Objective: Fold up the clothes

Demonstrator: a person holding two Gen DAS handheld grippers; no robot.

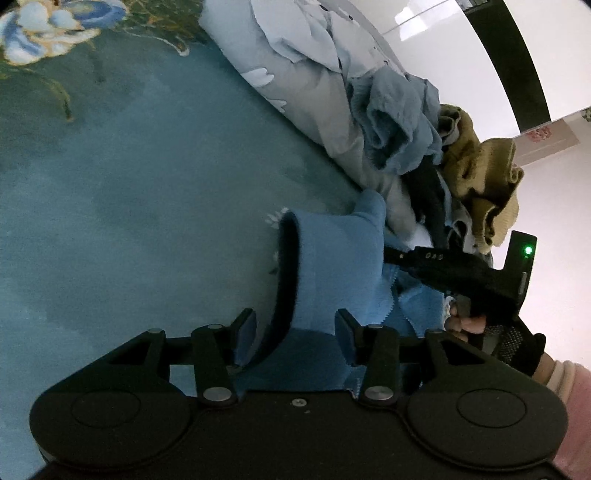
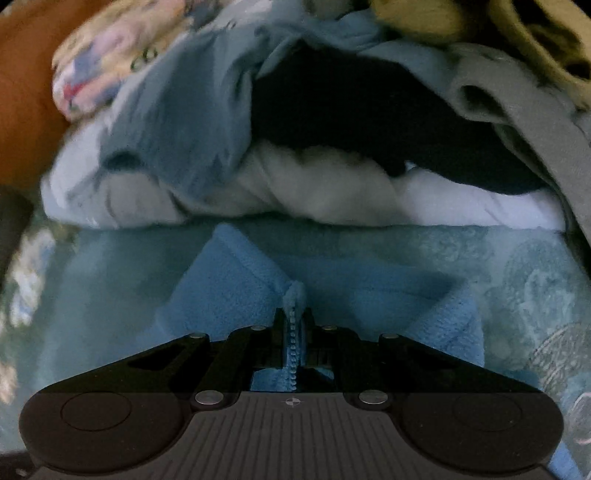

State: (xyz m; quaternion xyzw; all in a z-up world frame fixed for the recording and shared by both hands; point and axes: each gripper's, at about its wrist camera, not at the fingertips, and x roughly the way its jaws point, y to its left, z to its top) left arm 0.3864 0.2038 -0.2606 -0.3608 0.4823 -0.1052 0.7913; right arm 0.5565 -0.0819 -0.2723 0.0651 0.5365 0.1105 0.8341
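Left-wrist view: the left gripper (image 1: 295, 325) stands part open at lower centre, its two fingers straddling a raised fold of the blue fleece garment (image 1: 332, 266); the pads do not visibly press the cloth. The garment lies on a teal bedspread (image 1: 129, 221) that fills the left half of the frame, with a floral print (image 1: 48, 29) in the upper left corner. At right, the right gripper (image 1: 399, 256) reaches in, carried by a gloved hand (image 1: 480, 325) with a pink sleeve (image 1: 569, 391) behind it.

Right-wrist view: the right gripper (image 2: 293, 325) is closed on the garment's zipper edge (image 2: 293, 347) at lower centre. Directly beyond the garment, a pile of unfolded clothes (image 2: 295, 147) crosses the upper frame and blocks the far side: pale blue, black, white and grey pieces, with an olive knit (image 2: 480, 29) at upper right. This frame is blurred towards its left.
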